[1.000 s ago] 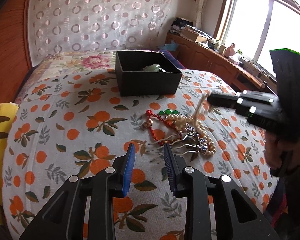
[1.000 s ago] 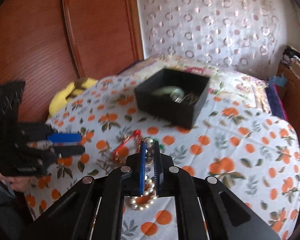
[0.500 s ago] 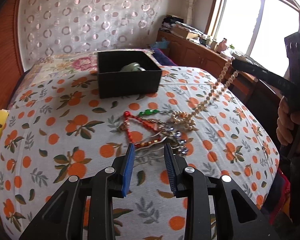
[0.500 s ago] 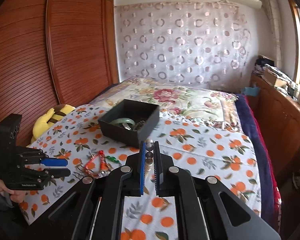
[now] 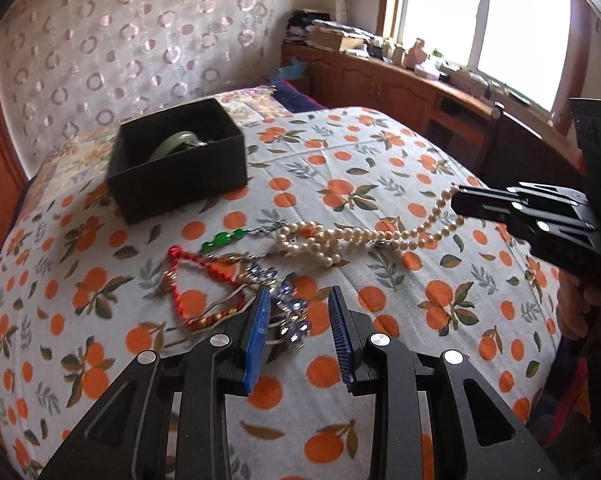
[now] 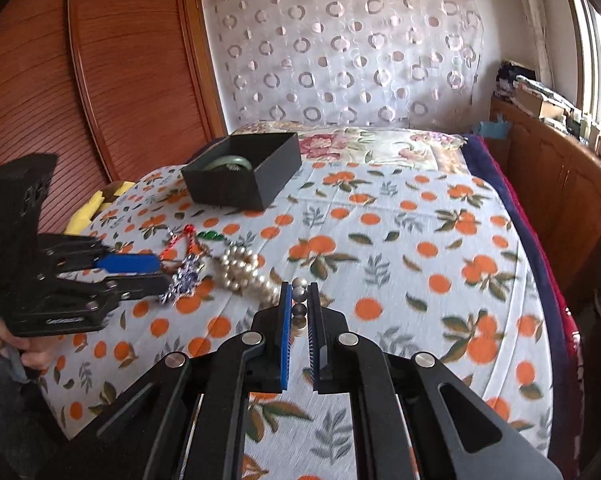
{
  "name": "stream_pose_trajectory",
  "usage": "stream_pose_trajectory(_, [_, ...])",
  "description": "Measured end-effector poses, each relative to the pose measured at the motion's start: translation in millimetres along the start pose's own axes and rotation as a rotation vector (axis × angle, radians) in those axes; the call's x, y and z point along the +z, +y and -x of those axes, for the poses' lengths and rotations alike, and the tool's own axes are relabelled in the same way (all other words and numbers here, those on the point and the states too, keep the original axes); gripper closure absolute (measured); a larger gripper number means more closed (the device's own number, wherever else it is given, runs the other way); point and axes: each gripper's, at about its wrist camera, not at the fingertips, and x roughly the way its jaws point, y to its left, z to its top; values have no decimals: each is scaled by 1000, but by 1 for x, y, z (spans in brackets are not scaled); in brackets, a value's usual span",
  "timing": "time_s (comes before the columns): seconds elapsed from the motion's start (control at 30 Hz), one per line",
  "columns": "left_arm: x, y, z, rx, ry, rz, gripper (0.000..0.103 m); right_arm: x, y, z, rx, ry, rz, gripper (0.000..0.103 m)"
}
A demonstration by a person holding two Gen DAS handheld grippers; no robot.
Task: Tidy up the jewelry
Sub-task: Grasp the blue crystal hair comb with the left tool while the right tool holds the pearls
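Observation:
A pile of jewelry lies on the orange-print bedspread (image 5: 380,160). My right gripper (image 6: 299,298) is shut on one end of a pearl necklace (image 5: 364,236); the necklace (image 6: 240,268) trails from its jaws back to the pile. My left gripper (image 5: 298,316) is open, low over the bed, with a blue-and-silver crystal hairpin (image 5: 286,300) between its fingers, not gripped. A red cord bracelet (image 5: 188,276) and green beads (image 5: 224,238) lie beside it. A black box (image 5: 176,160) behind the pile holds a green jade bangle (image 5: 176,142).
A wooden headboard (image 6: 120,68) and patterned curtain (image 6: 340,48) stand behind the bed. A wooden cabinet (image 5: 400,88) with clutter runs under the window at right. A yellow plush toy (image 6: 88,208) lies at the bed's left edge.
My right gripper has come down from high above the bed, so the pearl necklace now hangs lower and slacker. My left gripper has moved forward around the crystal hairpin.

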Motion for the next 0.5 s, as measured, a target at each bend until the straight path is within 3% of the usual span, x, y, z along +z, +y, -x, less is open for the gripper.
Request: stream_pose_trajectory(0.5, [-7,-4,-13,52,79,-45,75,-14,4,-13,41,24,-22,94])
